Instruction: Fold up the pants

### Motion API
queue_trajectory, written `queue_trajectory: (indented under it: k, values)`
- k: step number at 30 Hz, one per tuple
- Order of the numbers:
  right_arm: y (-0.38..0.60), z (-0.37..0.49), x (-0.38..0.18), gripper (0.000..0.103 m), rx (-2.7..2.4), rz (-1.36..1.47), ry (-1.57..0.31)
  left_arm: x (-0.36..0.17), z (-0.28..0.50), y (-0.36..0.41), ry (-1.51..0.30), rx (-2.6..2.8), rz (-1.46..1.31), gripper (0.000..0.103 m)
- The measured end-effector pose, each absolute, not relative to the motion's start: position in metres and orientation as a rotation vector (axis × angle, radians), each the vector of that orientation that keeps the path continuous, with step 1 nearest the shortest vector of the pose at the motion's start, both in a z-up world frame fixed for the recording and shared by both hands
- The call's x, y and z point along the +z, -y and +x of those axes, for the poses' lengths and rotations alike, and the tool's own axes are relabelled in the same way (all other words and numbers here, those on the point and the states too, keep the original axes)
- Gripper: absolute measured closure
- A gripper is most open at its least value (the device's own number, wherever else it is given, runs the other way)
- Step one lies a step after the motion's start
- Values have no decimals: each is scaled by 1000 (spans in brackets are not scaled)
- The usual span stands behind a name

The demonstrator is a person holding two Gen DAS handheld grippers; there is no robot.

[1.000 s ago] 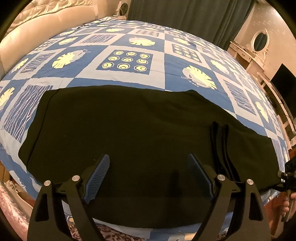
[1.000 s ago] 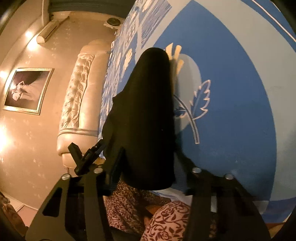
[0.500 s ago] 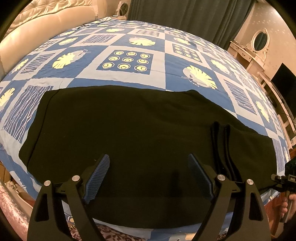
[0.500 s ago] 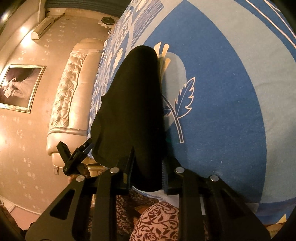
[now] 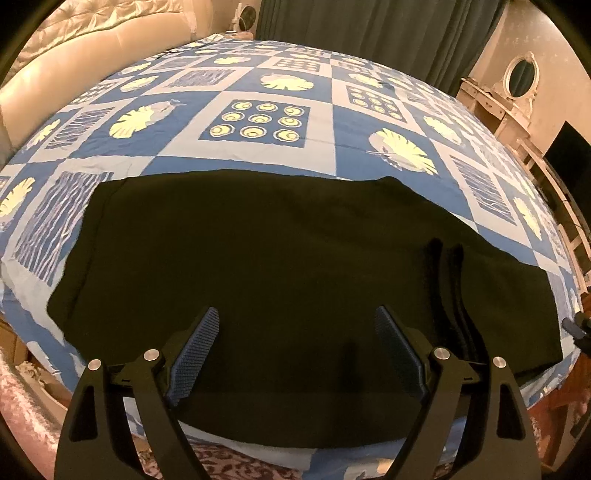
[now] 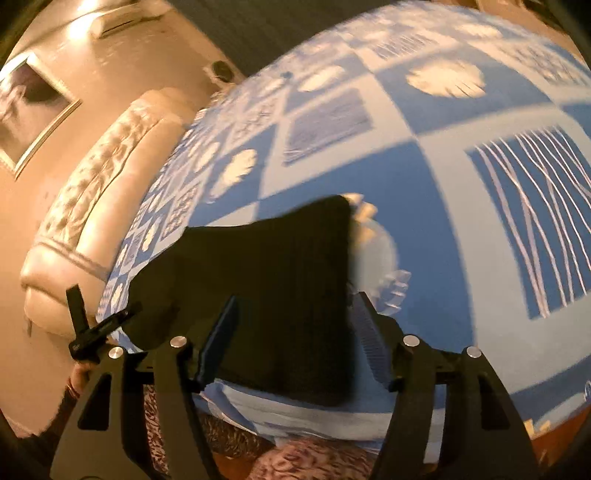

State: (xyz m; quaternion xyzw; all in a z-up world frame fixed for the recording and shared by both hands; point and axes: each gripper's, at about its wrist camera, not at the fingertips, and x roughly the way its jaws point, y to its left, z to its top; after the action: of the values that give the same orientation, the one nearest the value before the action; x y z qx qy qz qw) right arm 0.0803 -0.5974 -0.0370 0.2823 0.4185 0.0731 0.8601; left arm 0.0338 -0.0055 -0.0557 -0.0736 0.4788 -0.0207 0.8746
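Note:
Black pants point(image 5: 266, 266) lie flat across the near edge of the bed, folded lengthwise, with the ribbed waistband end at the right. My left gripper point(image 5: 295, 347) is open and hovers over the pants' near middle, holding nothing. In the right wrist view the pants point(image 6: 273, 280) show end-on, waistband end nearest. My right gripper point(image 6: 295, 332) is open, its fingers point(image 6: 221, 339) on either side of that end, not closed on it. The view is motion-blurred.
The bed carries a blue and white patchwork cover point(image 5: 266, 122) with leaf and circle prints. A cream tufted headboard point(image 5: 74, 55) is at the left, dark curtains point(image 5: 369, 33) behind, a dresser with oval mirror point(image 5: 517, 77) at the right. A patterned rug point(image 6: 314, 461) lies below.
My right gripper was shut on the waistband end half a second ago; now it is open and has swung round to level with the bed. The left gripper and the pants have not moved.

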Motion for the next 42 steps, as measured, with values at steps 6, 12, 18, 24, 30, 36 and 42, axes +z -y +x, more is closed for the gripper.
queue_trajectory:
  k: [6, 12, 18, 24, 30, 36, 42]
  values:
    - [555, 93, -41, 33, 195, 451, -934, -47, 32, -20, -1005, -6, -149, 18]
    - [544, 93, -45, 29, 176, 399, -953, -34, 33, -91, -992, 18, -168, 18]
    - [540, 96, -47, 28, 179, 402, -956, -60, 51, -184, -1093, -115, -437, 18]
    - [535, 96, -47, 27, 170, 387, -957, -78, 65, -214, -1096, -72, -431, 18]
    - [528, 97, -46, 27, 132, 315, -959, -86, 68, -227, -1055, -134, -566, 18]
    - [517, 99, -46, 22, 122, 220, -968, -92, 74, -209, -1069, -250, -667, 18]
    - [508, 97, -42, 22, 132, 158, -960, -97, 77, -211, -1048, -259, -686, 18]
